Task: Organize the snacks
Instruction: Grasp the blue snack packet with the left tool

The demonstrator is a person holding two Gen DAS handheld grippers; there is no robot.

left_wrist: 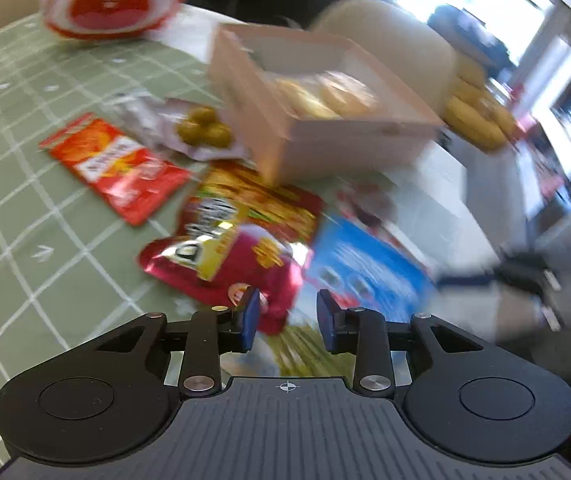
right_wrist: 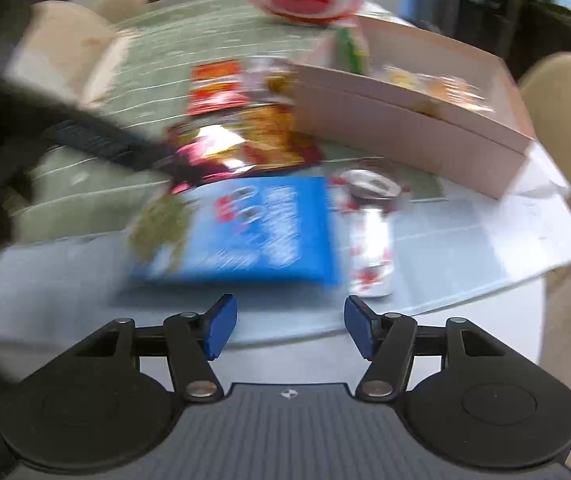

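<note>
Snacks lie scattered on the desk (left_wrist: 25, 184) beside the pink box (left_wrist: 349, 140), which already holds some pale round items. From my left gripper (left_wrist: 287, 320), jaws parted moderately and holding nothing, I look over the magenta chip bag (left_wrist: 245, 256), with the blue packet (left_wrist: 365, 264) just right of it and overlapping its edge. My right gripper (right_wrist: 290, 328) hangs wider open, also empty, just short of the blue packet (right_wrist: 257, 228), with a silver-and-red wrapper (right_wrist: 369, 240) touching its right side. Both views are smeared, so I judge I'm moving fast. My worry: closing on the blue packet may drag the overlapped bag along, or nudge the wrapper toward the desk's near edge. Both grippers converging on this one pile could also collide.
</note>
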